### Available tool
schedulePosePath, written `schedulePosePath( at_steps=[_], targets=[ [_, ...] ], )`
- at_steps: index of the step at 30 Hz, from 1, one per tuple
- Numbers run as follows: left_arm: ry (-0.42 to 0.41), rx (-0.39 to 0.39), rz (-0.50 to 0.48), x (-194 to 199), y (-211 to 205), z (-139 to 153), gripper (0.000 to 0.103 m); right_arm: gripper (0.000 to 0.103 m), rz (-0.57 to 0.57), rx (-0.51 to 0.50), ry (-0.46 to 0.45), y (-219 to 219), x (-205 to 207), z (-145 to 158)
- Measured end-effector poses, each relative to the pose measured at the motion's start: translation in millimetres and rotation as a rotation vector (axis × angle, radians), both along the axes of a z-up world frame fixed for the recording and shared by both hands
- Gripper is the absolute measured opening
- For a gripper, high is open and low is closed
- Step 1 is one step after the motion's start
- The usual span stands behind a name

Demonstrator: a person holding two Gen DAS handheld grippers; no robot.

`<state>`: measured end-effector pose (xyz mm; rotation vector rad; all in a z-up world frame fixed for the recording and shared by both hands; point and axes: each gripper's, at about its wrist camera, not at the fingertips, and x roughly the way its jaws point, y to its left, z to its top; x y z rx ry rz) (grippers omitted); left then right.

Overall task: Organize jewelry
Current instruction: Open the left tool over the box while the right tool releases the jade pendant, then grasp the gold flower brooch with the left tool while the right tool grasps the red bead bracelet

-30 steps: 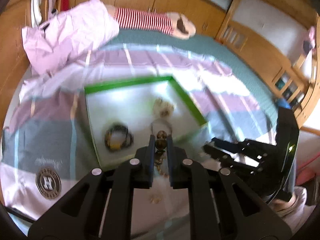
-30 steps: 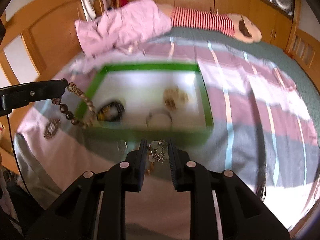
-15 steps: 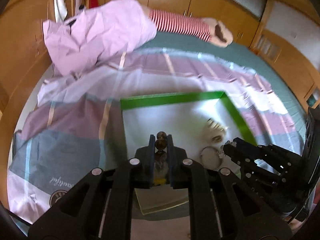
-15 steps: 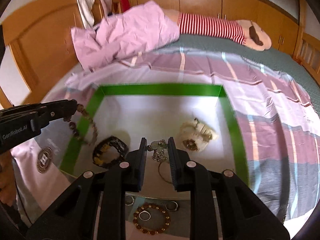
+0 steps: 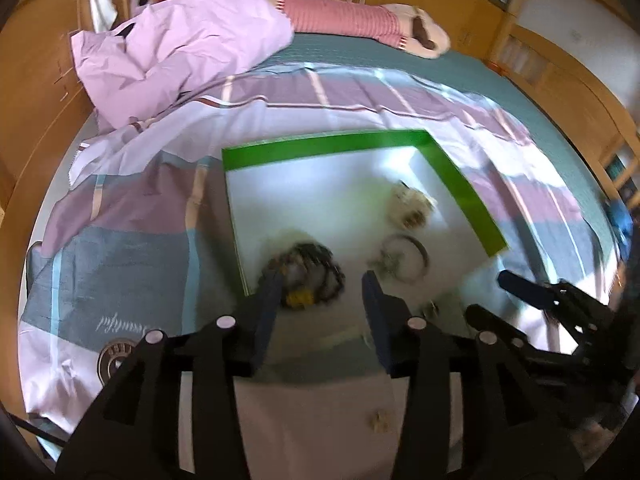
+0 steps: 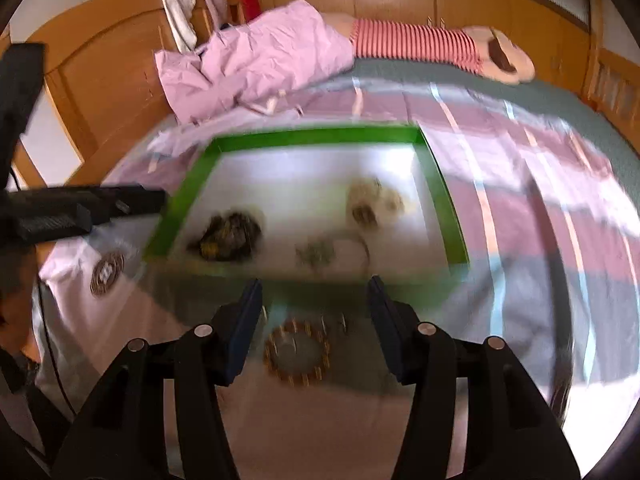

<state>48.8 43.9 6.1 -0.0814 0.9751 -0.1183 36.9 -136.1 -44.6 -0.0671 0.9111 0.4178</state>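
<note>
My left gripper (image 5: pixel 320 292) and right gripper (image 6: pixel 314 300) both hang with fingers spread apart, holding nothing. The green-rimmed tray (image 6: pixel 320 136) on the bedspread (image 5: pixel 132 216) holds dark beads (image 5: pixel 308 272), a silver bangle (image 5: pixel 406 256) and pale jewelry (image 5: pixel 410 204). An amber bead bracelet (image 6: pixel 297 354) lies nearer, outside the tray.

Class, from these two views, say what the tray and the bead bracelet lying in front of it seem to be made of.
Tray: probably card or plastic, with a flat green rim and a smooth white floor that glares in the light.
Bead bracelet: round amber-brown beads, perhaps wood or stone; blur leaves this open.
</note>
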Motion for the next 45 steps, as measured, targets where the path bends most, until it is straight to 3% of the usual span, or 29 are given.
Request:
schedulePosePath(
  at_steps=[3,6,12,18,25,29,35,43,45],
  targets=[
    [0.022,-0.030,-0.053,-23.9,-4.4,-4.3,0.042,0.050,-0.019,-0.063,0.089,-2.7,-6.1,-33.6],
    [0.076,-0.047,-0.074,-43.6,-9.5,-21.4,0.042,0.044,-0.044,-0.062,0.152,-2.6,-3.4,-50.7],
    [0.228,0.022,-0.080,-62.9,-29.1,-70.5,0.042,0.044,-0.049,-0.059,0.151,13.2,8.4,-52.9],
    [0.242,0.085,-0.183,-76.2,-60.9,-79.6,0.051,0.043,-0.037,-0.122,0.140,22.5,14.8,-60.6],
    [0.281,0.128,-0.197,-77.0,-68.7,-92.3,0.053,0.014,-0.032,-0.185,0.152,13.1,4.9,-59.0],
    [0.283,0.138,-0.221,-80.2,-76.0,-94.7,0.054,0.012,-0.025,-0.212,0.166,2.0,-8.2,-59.6],
    [0.312,0.188,-0.211,-76.7,-81.0,-106.4,0.053,0.011,-0.014,-0.190,0.192,-14.0,-26.4,-53.0],
    [0.328,0.199,-0.200,-69.3,-84.5,-115.0,0.052,0.011,-0.047,-0.153,0.213,-26.7,-27.1,-50.8],
    [0.327,0.200,-0.200,-69.1,-85.4,-116.2,0.051,0.018,-0.048,-0.156,0.215,-26.7,-27.7,-51.6]
  ],
)
